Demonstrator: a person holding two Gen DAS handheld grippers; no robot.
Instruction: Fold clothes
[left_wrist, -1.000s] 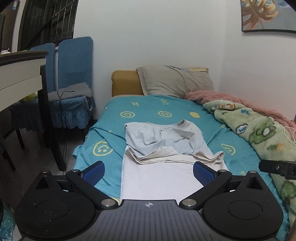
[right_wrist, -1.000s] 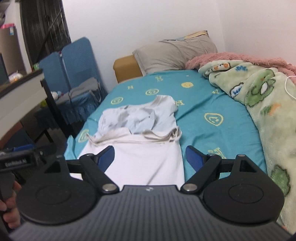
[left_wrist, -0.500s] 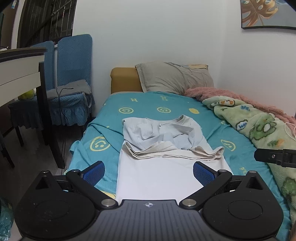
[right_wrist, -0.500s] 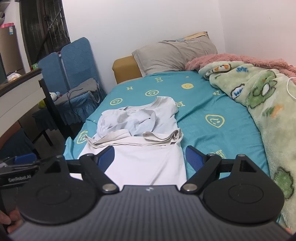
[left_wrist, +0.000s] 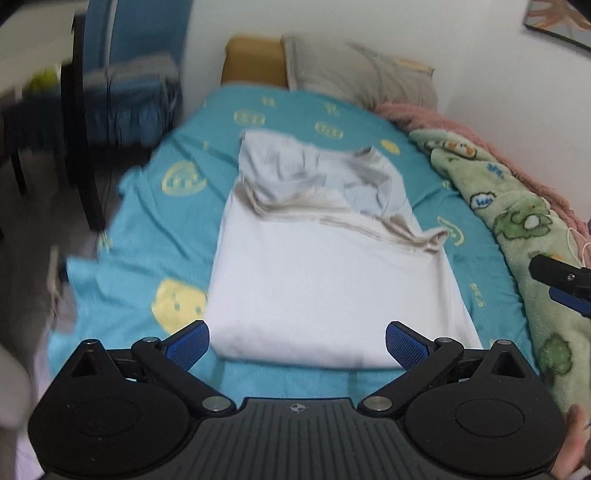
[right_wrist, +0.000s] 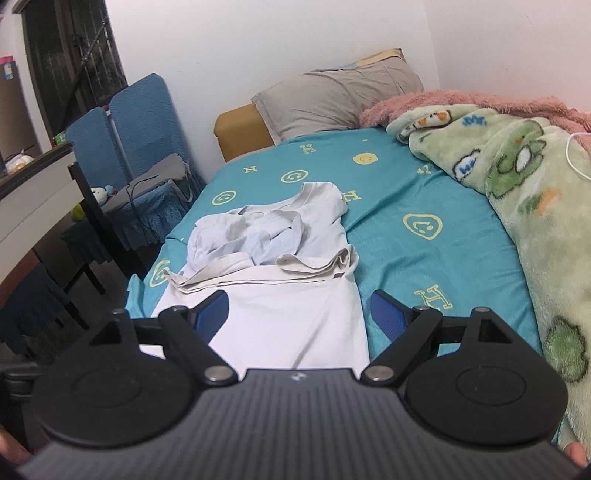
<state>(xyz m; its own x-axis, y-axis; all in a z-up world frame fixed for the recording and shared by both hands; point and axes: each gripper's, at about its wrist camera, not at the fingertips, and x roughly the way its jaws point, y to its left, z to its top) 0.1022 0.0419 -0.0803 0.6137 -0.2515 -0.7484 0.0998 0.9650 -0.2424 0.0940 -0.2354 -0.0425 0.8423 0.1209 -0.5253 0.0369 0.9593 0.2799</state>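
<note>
A white T-shirt (left_wrist: 325, 273) lies lengthwise on the teal smiley-print bed sheet (left_wrist: 155, 229), its sleeves and upper part bunched in a crumpled heap at the far end; it also shows in the right wrist view (right_wrist: 291, 314). My left gripper (left_wrist: 297, 341) is open and empty, just above the shirt's near hem. My right gripper (right_wrist: 299, 310) is open and empty, over the shirt's near half. The right gripper's tip shows at the right edge of the left wrist view (left_wrist: 565, 284).
A green cartoon blanket (right_wrist: 532, 206) and a pink one lie along the bed's right side. A grey pillow (right_wrist: 340, 96) sits at the head. Blue chairs (right_wrist: 140, 147) and a table (right_wrist: 33, 192) stand left of the bed.
My left gripper has tipped down and moved in over the shirt's near hem; its view is motion-blurred. My right gripper has shifted only slightly. Both stay open.
</note>
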